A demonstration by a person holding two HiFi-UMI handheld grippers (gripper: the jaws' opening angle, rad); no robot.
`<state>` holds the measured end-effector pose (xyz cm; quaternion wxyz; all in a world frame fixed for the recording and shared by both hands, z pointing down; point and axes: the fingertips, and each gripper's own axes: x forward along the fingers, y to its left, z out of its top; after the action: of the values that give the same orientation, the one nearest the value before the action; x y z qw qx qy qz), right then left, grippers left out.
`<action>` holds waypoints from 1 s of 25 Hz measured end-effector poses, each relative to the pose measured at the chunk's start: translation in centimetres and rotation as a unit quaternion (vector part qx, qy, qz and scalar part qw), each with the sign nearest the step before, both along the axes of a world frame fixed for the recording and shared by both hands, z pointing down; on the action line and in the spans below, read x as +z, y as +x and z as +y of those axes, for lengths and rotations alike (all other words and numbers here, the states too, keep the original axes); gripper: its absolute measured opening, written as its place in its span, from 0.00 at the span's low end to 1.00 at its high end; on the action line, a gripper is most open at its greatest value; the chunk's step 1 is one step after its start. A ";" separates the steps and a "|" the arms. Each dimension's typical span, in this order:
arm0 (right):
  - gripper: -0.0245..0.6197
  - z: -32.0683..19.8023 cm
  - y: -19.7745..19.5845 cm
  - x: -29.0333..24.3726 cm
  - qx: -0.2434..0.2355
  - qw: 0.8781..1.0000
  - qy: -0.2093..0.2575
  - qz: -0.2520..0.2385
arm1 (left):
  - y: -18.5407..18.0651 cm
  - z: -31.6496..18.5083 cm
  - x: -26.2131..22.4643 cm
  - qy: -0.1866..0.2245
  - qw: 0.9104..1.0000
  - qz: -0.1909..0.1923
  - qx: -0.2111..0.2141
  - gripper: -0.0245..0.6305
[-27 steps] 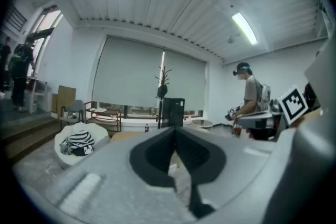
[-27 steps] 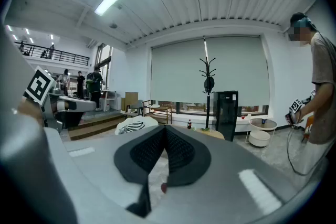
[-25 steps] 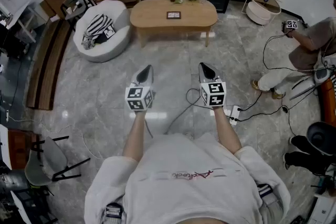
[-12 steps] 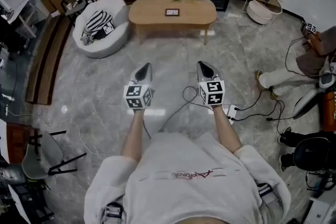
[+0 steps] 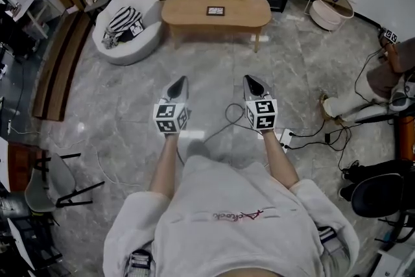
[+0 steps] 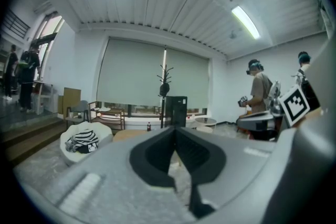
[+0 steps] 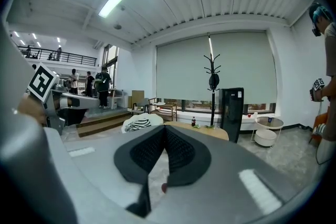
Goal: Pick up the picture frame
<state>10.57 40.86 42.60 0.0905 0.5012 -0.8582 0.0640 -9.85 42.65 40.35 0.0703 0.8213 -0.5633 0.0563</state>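
Now the left tool (image 5: 181, 80) and right tool (image 5: 250, 78) are hanging side by side ahead of the person's body, each with its jaws pressed fully together and gripping nothing. Compared with a second ago, both are sitting at nearly the same spot in the head view. The surface (image 5: 188, 15) is now lying slightly higher in it, and the other person (image 5: 389, 65) is sliding toward the right edge. Judged from this, the approach is only beginning and no grasp is under way. The frame (image 5: 215, 10) is apparently lying flat at the middle of the surface, well apart from both tools. Bare floor (image 5: 207, 68) is leaving a wide lane ahead. A cable (image 5: 228, 117) is looping just beneath the tools, and a white seat (image 5: 127, 42) is flanking the surface's left end.
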 end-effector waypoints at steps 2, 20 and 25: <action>0.05 -0.1 0.3 0.3 -0.001 1.000 -0.003 -0.002 | 0.3 0.0 0.1 0.000 1.000 0.000 -0.003 0.04; 0.05 -3.0 0.5 1.4 -0.017 1.000 -0.010 -0.001 | 1.6 -3.5 0.3 0.002 1.000 0.006 -0.005 0.04; 0.05 -4.7 0.5 1.9 -0.015 1.000 -0.012 0.000 | 1.3 -5.2 1.3 -0.006 1.000 0.012 -0.007 0.04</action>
<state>11.07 36.16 44.50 0.0972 0.4873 -0.8647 0.0735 -8.52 37.42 41.63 0.0825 0.8173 -0.5682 0.0495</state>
